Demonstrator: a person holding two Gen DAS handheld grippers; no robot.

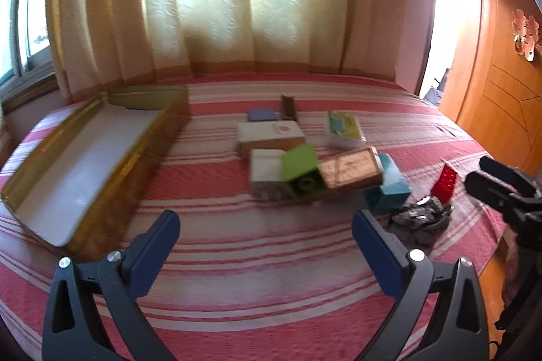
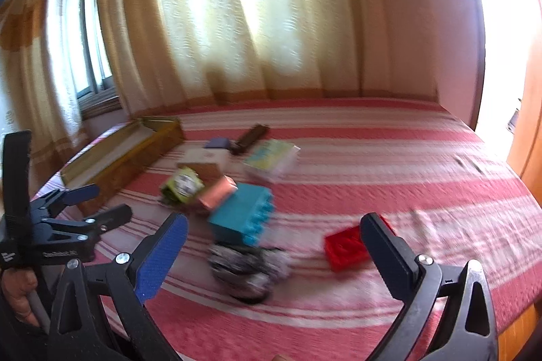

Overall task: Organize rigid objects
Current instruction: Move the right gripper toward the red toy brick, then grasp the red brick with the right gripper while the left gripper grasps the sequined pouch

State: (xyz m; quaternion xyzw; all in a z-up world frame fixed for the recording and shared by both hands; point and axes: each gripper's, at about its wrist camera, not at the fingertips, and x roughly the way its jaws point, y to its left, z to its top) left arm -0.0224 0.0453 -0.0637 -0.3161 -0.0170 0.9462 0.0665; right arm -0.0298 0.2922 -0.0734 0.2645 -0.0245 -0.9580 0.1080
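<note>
Several rigid objects lie scattered mid-bed: a green block (image 1: 300,163), a copper box (image 1: 349,167), a teal toy brick (image 2: 242,212), a red brick (image 2: 345,247), white boxes (image 1: 269,132) and a card pack (image 1: 342,127). A long golden tin (image 1: 84,164) with a white inside lies open at the left. My left gripper (image 1: 266,222) hovers open over the bedspread, short of the pile. My right gripper (image 2: 274,232) is open too, its fingers either side of a grey crumpled bundle (image 2: 247,266) and beside the red brick.
The bed carries a pink and white striped cover (image 1: 237,259), backed by cream curtains (image 1: 237,5). An orange wooden wardrobe (image 1: 501,73) stands at the right, a window (image 2: 84,49) at the left. A hand (image 2: 17,296) holds the left tool.
</note>
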